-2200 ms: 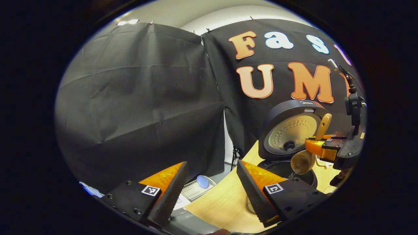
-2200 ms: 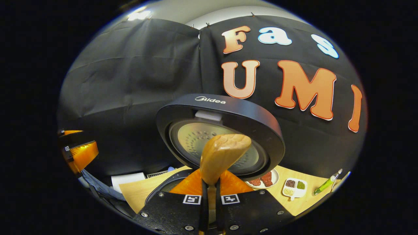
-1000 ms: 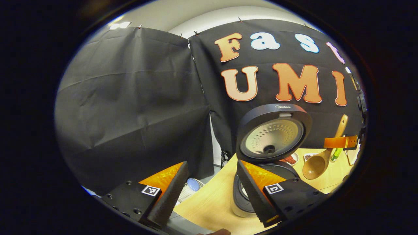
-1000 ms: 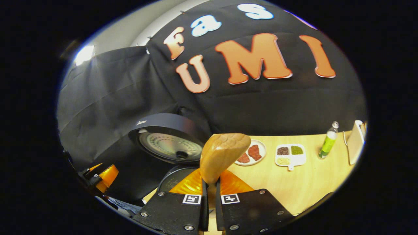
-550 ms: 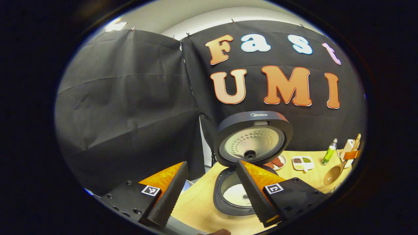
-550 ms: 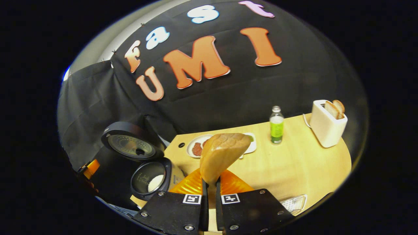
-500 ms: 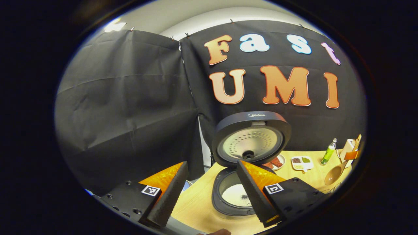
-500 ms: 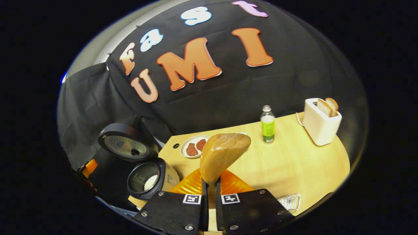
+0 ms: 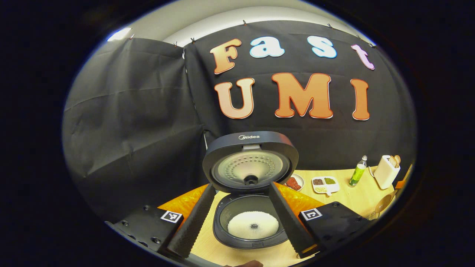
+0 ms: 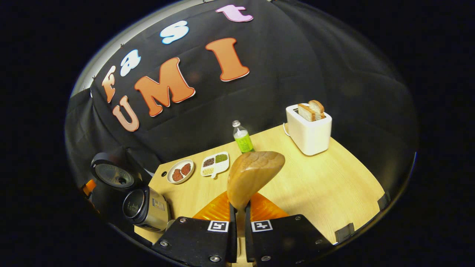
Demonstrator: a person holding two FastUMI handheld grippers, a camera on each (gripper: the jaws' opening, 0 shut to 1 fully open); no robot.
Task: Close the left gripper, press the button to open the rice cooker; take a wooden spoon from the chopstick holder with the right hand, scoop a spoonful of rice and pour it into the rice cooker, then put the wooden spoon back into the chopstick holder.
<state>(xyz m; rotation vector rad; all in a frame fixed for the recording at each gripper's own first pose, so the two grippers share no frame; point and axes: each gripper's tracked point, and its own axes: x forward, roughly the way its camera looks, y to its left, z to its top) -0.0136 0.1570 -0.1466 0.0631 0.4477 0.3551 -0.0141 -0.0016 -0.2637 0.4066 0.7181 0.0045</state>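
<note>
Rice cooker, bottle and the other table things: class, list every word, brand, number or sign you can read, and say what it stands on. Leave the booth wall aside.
"Midea": brand on the raised lid of the rice cooker, in the left gripper view.
Front panel on the cooker's body, right gripper view: print too small to read.
Green bottle: nothing on it can be read.
</note>
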